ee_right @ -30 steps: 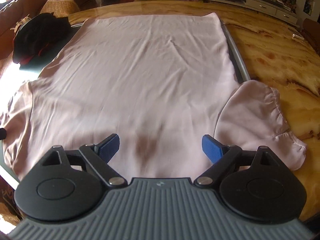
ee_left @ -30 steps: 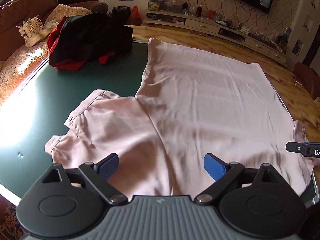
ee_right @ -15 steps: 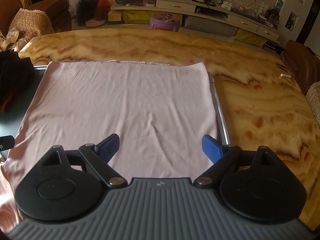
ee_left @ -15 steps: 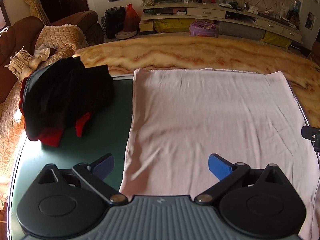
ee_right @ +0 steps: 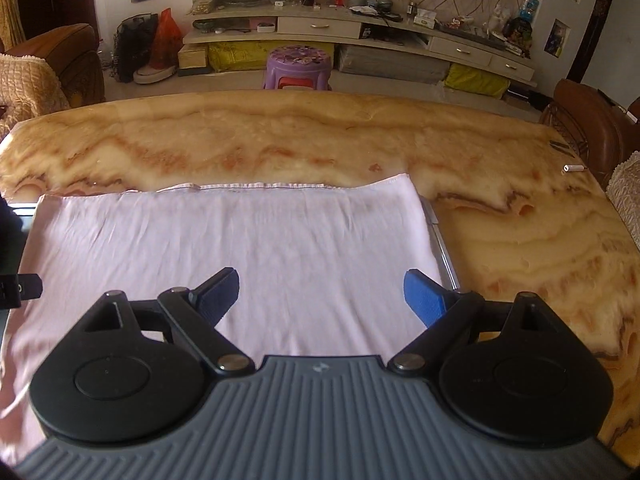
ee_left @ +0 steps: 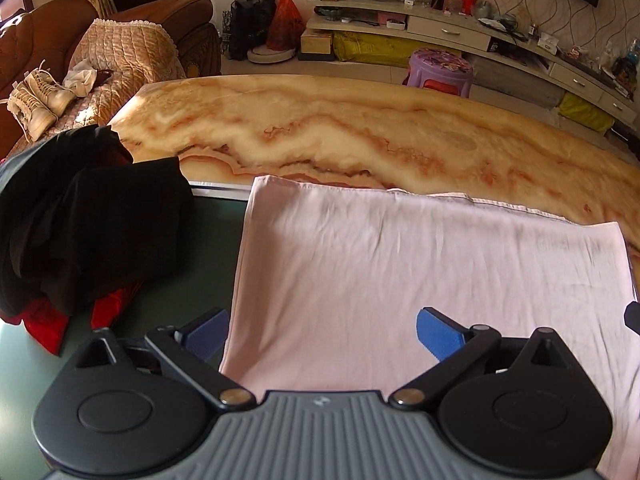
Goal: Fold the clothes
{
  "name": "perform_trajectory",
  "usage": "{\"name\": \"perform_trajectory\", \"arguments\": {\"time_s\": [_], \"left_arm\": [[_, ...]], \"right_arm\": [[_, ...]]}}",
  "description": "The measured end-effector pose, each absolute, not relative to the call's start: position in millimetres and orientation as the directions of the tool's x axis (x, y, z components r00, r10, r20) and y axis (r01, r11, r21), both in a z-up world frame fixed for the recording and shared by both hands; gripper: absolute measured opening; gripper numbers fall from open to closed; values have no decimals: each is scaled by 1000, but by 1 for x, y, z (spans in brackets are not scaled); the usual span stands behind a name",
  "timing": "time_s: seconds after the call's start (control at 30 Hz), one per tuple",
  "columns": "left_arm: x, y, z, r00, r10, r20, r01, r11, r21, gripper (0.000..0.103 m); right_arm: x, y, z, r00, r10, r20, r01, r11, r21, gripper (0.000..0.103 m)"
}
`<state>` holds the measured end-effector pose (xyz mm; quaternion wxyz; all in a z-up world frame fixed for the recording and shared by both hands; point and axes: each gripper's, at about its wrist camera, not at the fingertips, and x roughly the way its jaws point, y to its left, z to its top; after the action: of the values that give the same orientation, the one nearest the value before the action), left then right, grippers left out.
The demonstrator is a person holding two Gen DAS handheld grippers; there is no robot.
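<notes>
Item: pink garment (ee_left: 420, 272), flat on the table (ee_left: 360, 140) ahead of and beneath both my claws; its far hem (ee_right: 260, 186) runs crosswise, left to right. I cannot tell its long axis. Left claw (ee_left: 322, 330): spread wide, having just finished opening, nothing between the pads. Right claw (ee_right: 322, 290): spread wide, empty. Black-and-red clothes pile (ee_left: 80, 232): left of my left claw. No containers near the claws.
</notes>
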<state>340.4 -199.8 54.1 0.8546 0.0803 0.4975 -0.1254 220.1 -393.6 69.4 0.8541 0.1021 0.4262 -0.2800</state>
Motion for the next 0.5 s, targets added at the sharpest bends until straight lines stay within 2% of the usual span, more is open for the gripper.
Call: {"name": "perform_trajectory", "arguments": {"time_s": [0.13,0.5], "left_arm": [[352,-209,50,475,-129,-871,298,954,21,103],[367,-222,45,488,-150,-860,320,947,16,103]], "right_arm": [[232,-408,60,485,-356,-799,586,810,-5,97],[261,-409,49,476,-370,-798,559,827,-50,97]]}}
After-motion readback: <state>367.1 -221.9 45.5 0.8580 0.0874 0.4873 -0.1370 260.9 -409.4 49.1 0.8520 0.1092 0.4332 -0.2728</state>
